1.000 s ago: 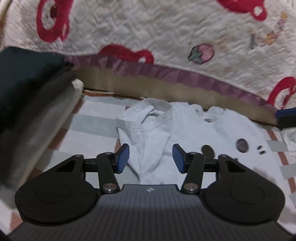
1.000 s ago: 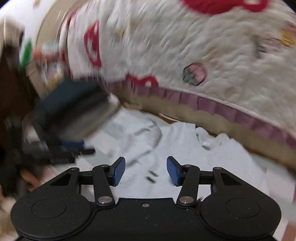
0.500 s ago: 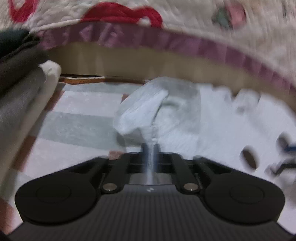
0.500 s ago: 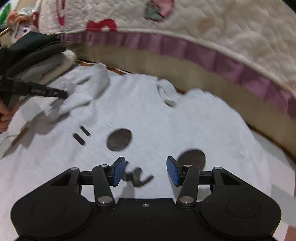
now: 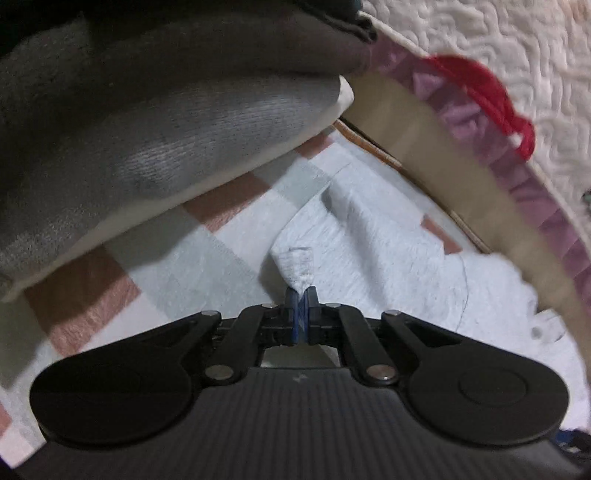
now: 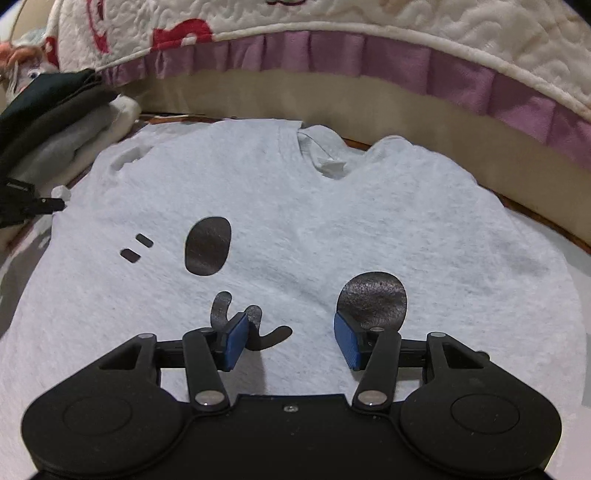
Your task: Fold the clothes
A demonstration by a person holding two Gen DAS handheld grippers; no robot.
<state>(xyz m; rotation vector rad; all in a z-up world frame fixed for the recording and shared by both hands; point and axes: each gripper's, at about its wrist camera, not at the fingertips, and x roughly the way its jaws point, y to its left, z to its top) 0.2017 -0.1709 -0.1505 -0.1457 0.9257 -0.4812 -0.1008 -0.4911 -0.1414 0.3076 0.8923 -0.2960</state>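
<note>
In the left wrist view, the left gripper is pinching a small fold of the grey T-shirt between its blue pads, jaws closed tight on the cloth. The shirt is spreading away toward two o'clock over the checked mat. A stack of folded clothes is filling the frame from nine to twelve o'clock, and the quilted bedspread with its purple frill is hanging at one to three o'clock.

In the right wrist view, the right gripper is hovering over the T-shirt, its jaws standing well apart with nothing between them, having just been opening slightly. The shirt is lying flat, face up, neckline toward twelve o'clock, its dark printed ovals showing at the middle. At nine o'clock, the left gripper is gripping the shirt's sleeve edge. The folded stack is sitting at ten o'clock, the bedspread running across twelve.
</note>
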